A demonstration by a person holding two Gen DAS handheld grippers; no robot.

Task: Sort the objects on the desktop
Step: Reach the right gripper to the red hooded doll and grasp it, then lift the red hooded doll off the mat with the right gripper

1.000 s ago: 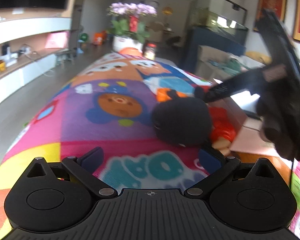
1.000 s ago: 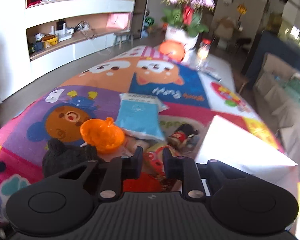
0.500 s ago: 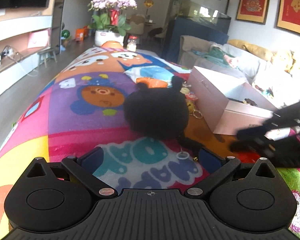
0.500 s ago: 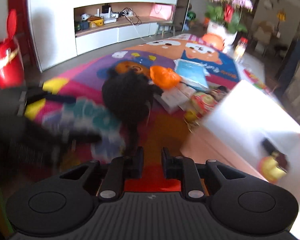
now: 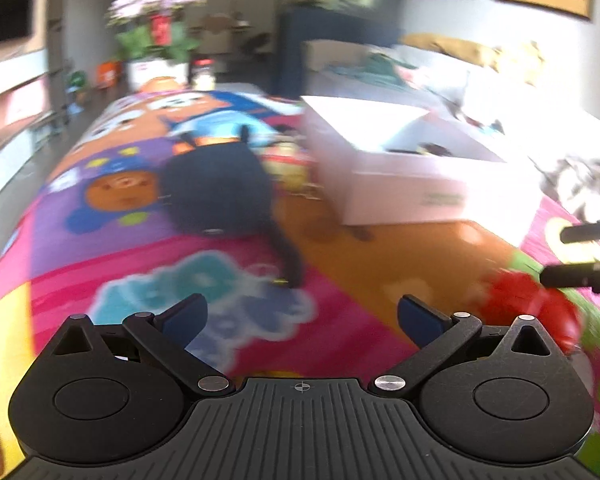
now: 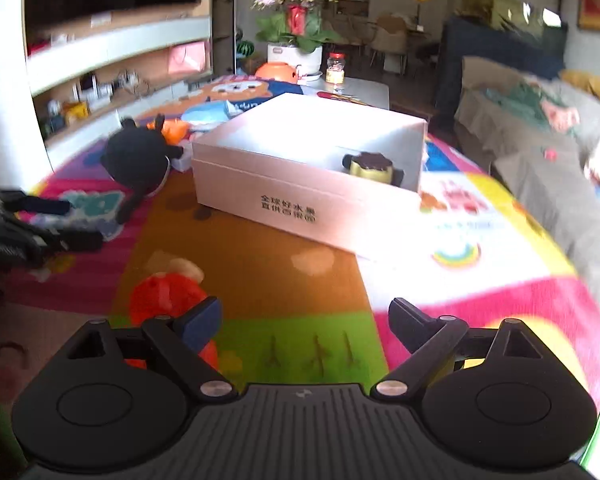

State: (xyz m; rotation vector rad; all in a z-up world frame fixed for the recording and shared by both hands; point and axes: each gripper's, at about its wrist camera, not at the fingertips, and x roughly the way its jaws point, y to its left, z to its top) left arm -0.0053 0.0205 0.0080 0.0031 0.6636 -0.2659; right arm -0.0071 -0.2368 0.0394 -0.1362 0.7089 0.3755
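Note:
My right gripper hangs over the near end of the colourful mat, its jaws opening with nothing between them. A red plush toy lies on the mat just left of its left finger; the left wrist view also shows this red toy, below the right gripper. My left gripper is open and empty, a little short of a black plush. An open white box holds a yellow toy with a dark cap. The left gripper shows at the left edge.
An orange toy and a blue packet lie behind the black plush. A potted flower and a jar stand at the far end. A sofa runs along the right, shelves along the left.
The right gripper, shut before, has swung to the near end of the mat and now stands open, with the red toy lying beside it. The left gripper has shifted sideways, still open.

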